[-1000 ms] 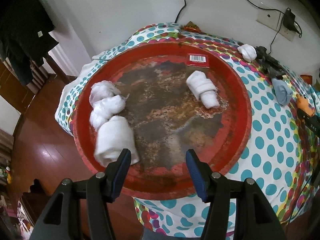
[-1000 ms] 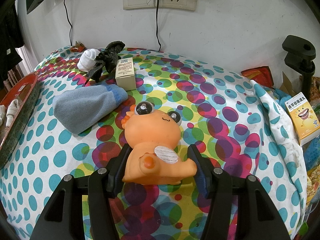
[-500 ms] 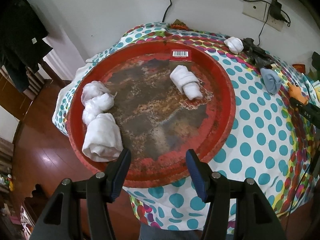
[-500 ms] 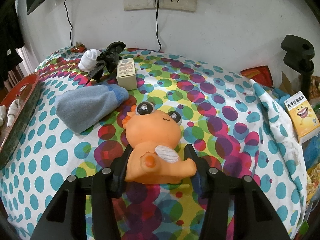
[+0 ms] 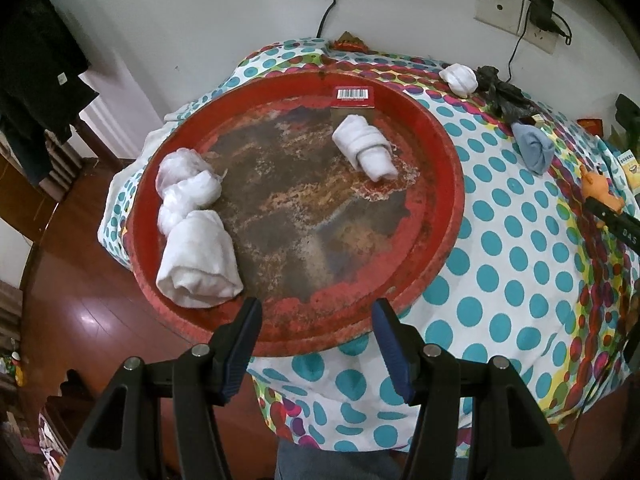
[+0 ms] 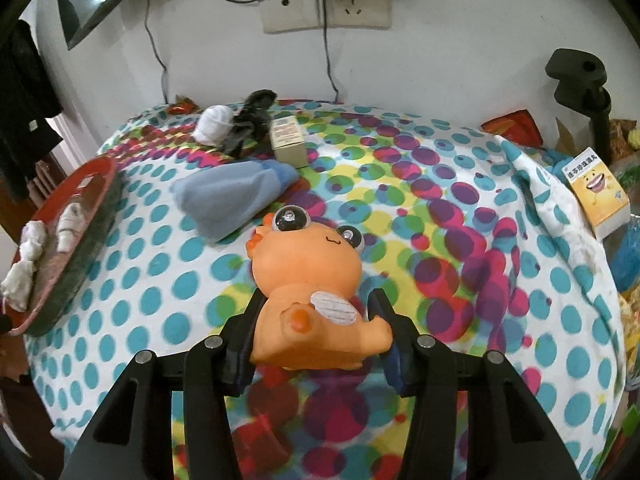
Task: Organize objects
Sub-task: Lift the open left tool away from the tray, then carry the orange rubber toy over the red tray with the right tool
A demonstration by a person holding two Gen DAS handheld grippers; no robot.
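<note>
Jaws of the right gripper (image 6: pixel 314 334), wider a second ago, now clamp an orange toy (image 6: pixel 316 284) just off the spotted cloth (image 6: pixel 160 292), ready for the red tray (image 5: pixel 438 152) far left, where the left gripper (image 5: pixel 316 344) waits released, empty.

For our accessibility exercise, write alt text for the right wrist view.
The right gripper clamps an orange big-eyed toy dragon over a polka-dot tablecloth. Behind lie a blue sock, a small box and a white rolled sock; a red tray sits at left.
</note>
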